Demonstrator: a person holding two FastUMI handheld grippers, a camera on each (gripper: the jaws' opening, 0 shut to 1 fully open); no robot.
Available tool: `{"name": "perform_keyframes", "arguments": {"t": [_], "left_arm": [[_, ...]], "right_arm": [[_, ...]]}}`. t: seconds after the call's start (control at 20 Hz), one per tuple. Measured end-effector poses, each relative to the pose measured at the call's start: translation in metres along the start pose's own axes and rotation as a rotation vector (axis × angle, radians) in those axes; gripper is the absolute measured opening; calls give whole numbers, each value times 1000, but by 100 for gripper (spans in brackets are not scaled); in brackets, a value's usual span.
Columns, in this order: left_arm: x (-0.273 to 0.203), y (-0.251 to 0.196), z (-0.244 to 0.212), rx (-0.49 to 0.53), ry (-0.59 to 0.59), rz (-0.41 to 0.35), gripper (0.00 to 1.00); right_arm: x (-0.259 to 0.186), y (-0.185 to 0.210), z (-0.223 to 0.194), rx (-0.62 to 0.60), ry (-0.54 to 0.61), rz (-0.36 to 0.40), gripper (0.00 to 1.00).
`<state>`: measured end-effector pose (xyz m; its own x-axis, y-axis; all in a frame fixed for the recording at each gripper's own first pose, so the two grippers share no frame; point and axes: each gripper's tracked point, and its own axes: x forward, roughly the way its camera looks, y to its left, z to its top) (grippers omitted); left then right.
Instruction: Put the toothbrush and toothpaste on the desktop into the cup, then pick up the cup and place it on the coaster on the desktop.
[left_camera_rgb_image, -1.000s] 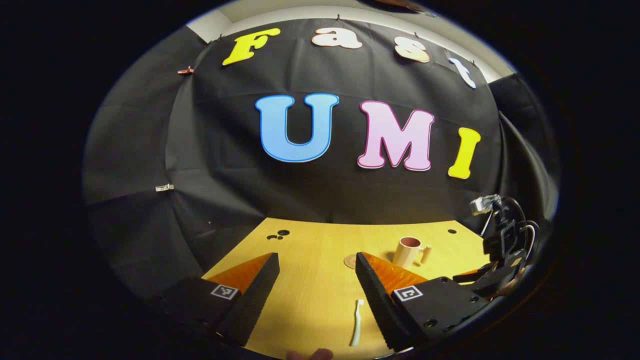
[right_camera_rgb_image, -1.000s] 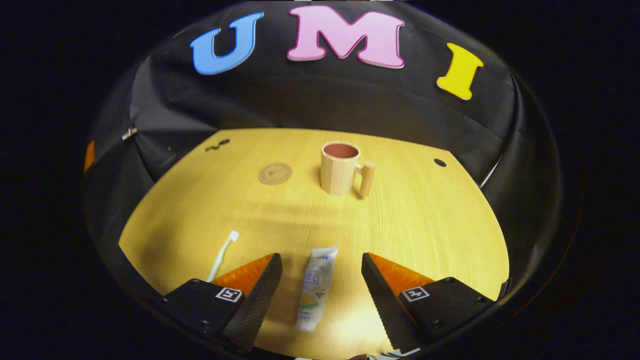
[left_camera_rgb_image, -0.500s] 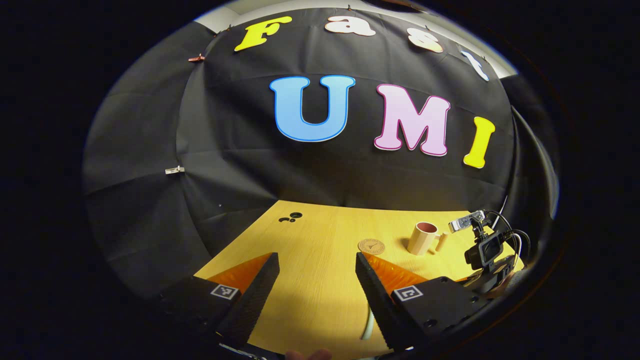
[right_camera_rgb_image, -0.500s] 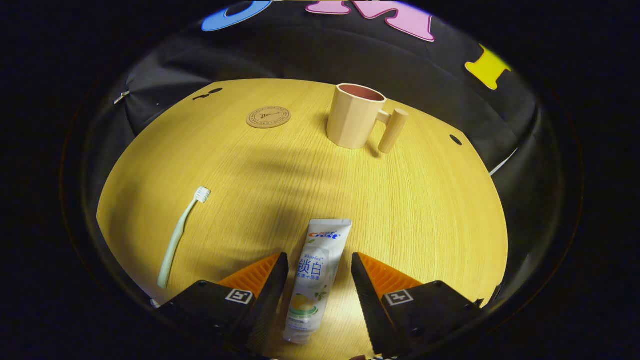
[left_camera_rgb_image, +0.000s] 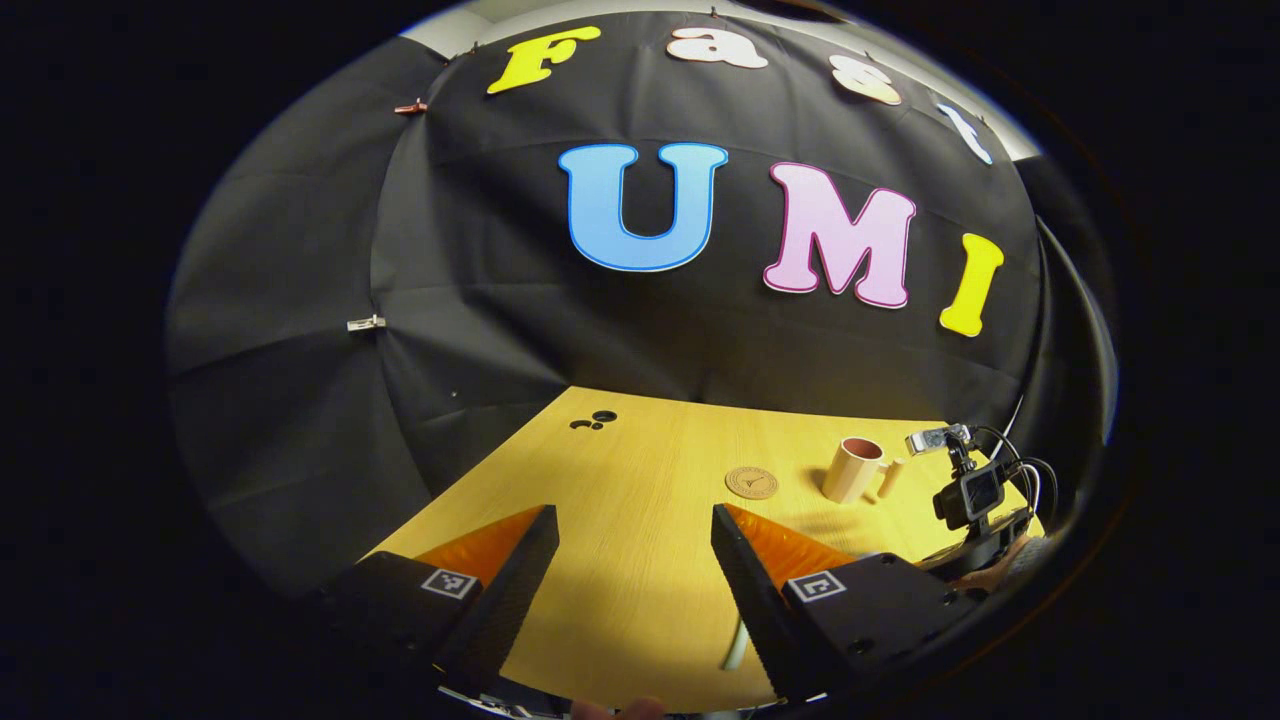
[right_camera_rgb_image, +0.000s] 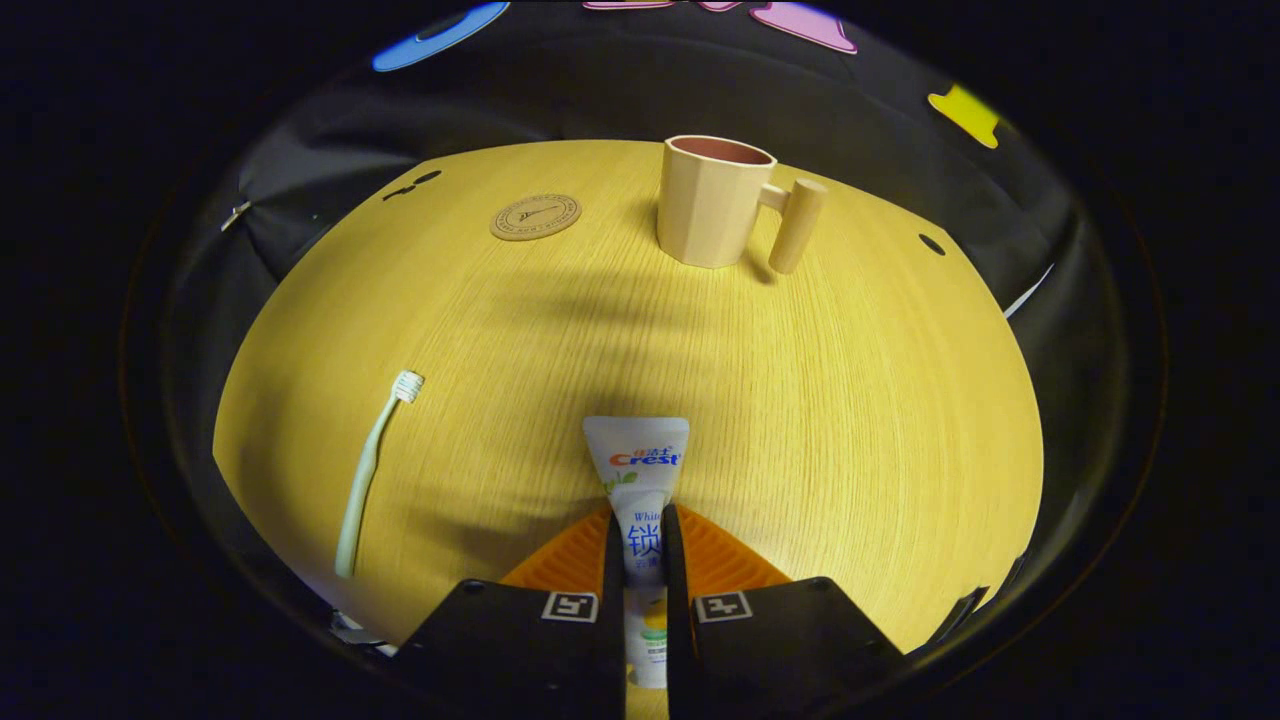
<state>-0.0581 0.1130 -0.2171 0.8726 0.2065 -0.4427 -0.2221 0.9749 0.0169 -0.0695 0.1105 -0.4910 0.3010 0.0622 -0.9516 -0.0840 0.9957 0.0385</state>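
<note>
Hand-held gripper (right_camera_rgb_image: 640, 540) now around toothpaste (right_camera_rgb_image: 637, 470)

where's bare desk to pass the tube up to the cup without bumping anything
The widest free patch is the middle of the desktop, bordered by the toothpaste in the right hand-held gripper, the cup ahead and the toothbrush to the left. The strip right of the cup's handle is bare too. It looks tightest between the coaster and the cup.

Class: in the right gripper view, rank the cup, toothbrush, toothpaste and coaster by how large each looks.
1. Toothpaste, nearest the camera, so flattered.
2. Cup, a close second; unsure.
3. Toothbrush, long but thin.
4. Coaster, farthest.
</note>
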Motion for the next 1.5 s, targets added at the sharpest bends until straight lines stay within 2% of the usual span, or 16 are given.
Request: {"name": "perform_keyframes", "arguments": {"t": [0.05, 0.15, 0.3, 0.45, 0.6, 0.75, 0.95, 1.15, 1.3, 1.4, 1.5], "left_arm": [[1, -4, -2, 1, 8, -4, 96], [5, -13, -10, 0, 39, -21, 96], [18, -41, -30, 12, 101, -83, 97], [49, -75, -72, 111, 188, -147, 97], [67, -100, -110, 225, 255, -187, 97], [88, -117, -146, 319, 314, -210, 93], [104, -114, -190, 320, 425, -163, 93], [105, -113, -205, 299, 477, -144, 91], [102, -116, -210, 276, 495, -152, 86], [102, -123, -213, 217, 501, -168, 60], [101, -116, -213, 209, 503, -133, 47]], "right_arm": [[0, 3, 0, 28, -1, 38, 16], [-4, 7, -1, 112, -13, 110, 16], [-17, 4, 2, 120, -83, 145, 16], [-52, 0, 19, 137, -184, 215, 16], [-74, -16, 30, 101, -228, 216, 16], [-90, -36, 37, 108, -263, 217, 16], [-98, -60, 33, 132, -271, 200, 16], [-102, -78, 31, 157, -268, 190, 16], [-103, -82, 30, 171, -266, 197, 16], [-104, -81, 31, 175, -270, 212, 16], [-106, -82, 31, 176, -273, 220, 16]]}}
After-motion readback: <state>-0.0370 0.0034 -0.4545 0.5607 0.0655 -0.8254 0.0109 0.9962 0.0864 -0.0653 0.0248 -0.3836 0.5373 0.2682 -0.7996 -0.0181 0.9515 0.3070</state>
